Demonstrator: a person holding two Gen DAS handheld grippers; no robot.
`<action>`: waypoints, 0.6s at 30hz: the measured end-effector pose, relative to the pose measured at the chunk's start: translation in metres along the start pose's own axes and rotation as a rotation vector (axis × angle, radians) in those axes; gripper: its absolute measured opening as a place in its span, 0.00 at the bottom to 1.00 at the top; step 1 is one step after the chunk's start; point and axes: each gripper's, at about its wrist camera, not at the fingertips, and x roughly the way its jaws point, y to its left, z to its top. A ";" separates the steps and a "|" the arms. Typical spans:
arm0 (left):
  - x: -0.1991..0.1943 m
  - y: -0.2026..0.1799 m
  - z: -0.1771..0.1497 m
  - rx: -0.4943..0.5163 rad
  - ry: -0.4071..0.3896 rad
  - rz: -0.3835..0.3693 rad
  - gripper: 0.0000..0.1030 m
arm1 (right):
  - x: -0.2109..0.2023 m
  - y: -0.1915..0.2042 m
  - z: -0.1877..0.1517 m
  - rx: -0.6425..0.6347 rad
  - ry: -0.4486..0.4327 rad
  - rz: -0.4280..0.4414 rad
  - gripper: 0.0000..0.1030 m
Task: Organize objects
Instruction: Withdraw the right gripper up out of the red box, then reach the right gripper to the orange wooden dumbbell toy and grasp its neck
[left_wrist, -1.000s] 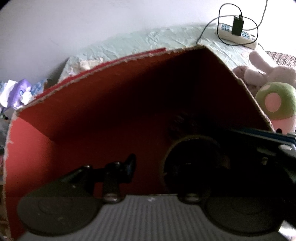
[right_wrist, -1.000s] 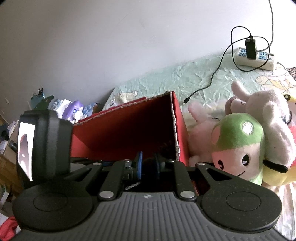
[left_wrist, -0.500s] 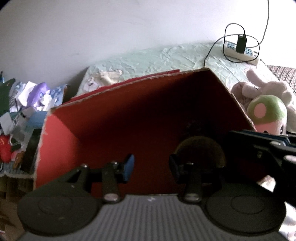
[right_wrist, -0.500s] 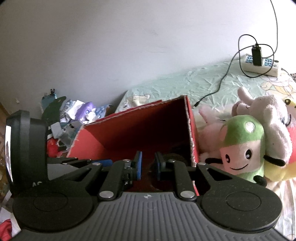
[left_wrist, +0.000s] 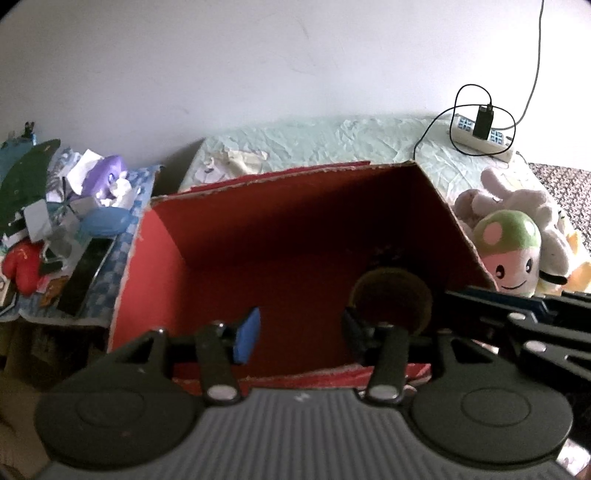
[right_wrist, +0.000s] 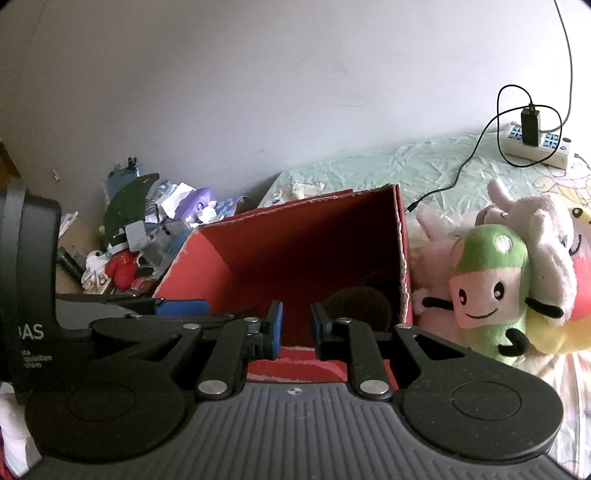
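The left tongs (left_wrist: 297, 334) are seen above the near edge of the red box (left_wrist: 295, 236), their jaws opening with nothing between them. A round brown object (left_wrist: 391, 295) is found inside the box, low in its right corner; what it is cannot be told in the shadow. The right tongs (right_wrist: 295, 326) are held narrow and empty over the same edge. A drop-off into the box seems just completed, so the step in hand is judged to be the release. Next, another item must be fetched: the green-capped plush toy (right_wrist: 487, 284) lies just beside the box on the bed (right_wrist: 388, 166), and wider jaws would be needed for that soft bulk.
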 end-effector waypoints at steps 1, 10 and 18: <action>-0.002 -0.001 -0.002 -0.002 0.001 0.001 0.53 | -0.002 -0.001 -0.001 0.000 0.001 0.001 0.18; -0.017 -0.001 -0.015 -0.012 0.005 -0.003 0.54 | -0.012 -0.008 -0.012 0.015 0.019 -0.001 0.19; -0.030 0.003 -0.028 -0.009 0.008 -0.034 0.54 | -0.011 -0.017 -0.023 0.053 0.051 -0.013 0.19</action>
